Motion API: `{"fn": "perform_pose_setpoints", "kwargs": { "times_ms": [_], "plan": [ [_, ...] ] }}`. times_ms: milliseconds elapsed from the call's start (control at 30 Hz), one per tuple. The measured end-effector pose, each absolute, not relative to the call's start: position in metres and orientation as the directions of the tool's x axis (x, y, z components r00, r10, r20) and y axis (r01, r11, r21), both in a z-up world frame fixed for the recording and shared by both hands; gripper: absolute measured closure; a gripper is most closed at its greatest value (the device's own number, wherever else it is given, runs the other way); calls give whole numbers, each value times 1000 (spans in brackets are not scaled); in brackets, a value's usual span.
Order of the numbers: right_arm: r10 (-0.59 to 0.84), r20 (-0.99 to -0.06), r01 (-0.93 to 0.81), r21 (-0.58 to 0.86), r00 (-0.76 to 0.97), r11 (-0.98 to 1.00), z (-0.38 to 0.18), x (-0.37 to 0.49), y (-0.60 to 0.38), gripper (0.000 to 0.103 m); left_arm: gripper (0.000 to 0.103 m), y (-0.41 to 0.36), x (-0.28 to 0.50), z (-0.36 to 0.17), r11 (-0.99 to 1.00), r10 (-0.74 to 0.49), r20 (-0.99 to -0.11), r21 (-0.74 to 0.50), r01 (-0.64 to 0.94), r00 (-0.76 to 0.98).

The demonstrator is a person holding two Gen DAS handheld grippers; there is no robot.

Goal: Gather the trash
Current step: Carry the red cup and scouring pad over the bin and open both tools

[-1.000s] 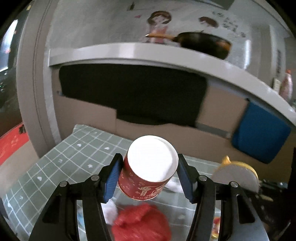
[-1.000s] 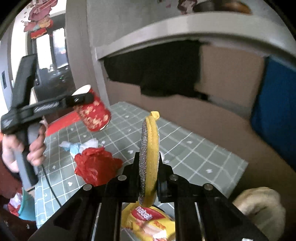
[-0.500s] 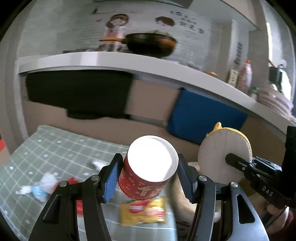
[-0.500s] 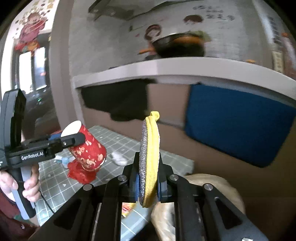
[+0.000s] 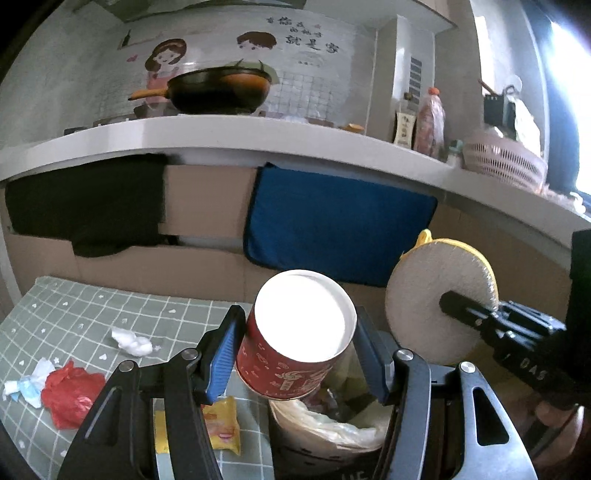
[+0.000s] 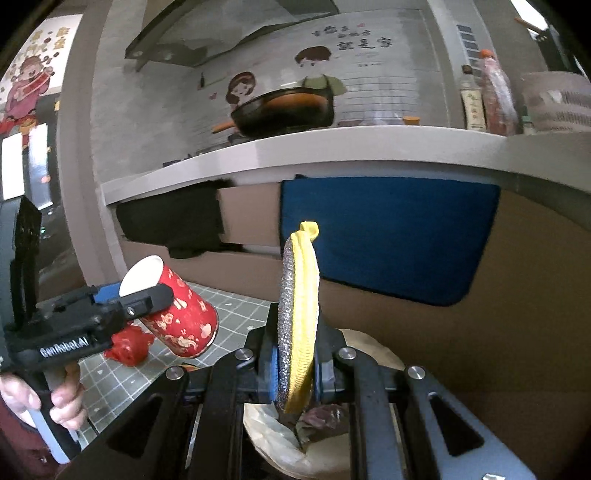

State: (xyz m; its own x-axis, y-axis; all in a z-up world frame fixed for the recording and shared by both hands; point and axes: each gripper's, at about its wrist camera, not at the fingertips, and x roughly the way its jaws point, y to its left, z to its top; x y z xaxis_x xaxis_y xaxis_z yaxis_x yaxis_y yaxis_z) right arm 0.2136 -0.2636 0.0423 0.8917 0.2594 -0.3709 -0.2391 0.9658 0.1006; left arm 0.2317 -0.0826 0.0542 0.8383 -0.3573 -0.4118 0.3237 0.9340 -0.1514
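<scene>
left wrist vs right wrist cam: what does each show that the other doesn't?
Left wrist only: white tissue wad, yellow snack wrapper, the round flat face of the scrub pad.
Right wrist only: the hand holding the left gripper, the pad edge-on, range hood.
Both: red paper cup clamped in the left gripper, pad clamped in the right gripper, lined trash bin, red bag, wok.

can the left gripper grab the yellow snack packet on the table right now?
Probably not. The left gripper is already shut on the red paper cup and held above the bin. The yellow snack packet lies uncovered on the table, so only the cup blocks it.
</scene>
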Motion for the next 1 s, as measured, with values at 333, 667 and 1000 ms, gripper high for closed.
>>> {"fn": "perform_pose_setpoints", "kwargs": {
  "times_ms": [333, 667, 1000],
  "plan": [
    [236, -397, -201, 128, 887, 971, 18, 220, -282, 90, 44, -103, 249, 21, 932, -363, -466, -159, 327, 807],
    [217, -446, -157, 169, 868, 973, -11, 232, -293, 90, 44, -114, 267, -14, 919, -393, -515, -188, 347, 762],
    [216, -478, -142, 186, 852, 972, -30, 247, -296, 90, 44, -124, 283, -28, 907, -417, -540, -196, 372, 731]
  ]
}}
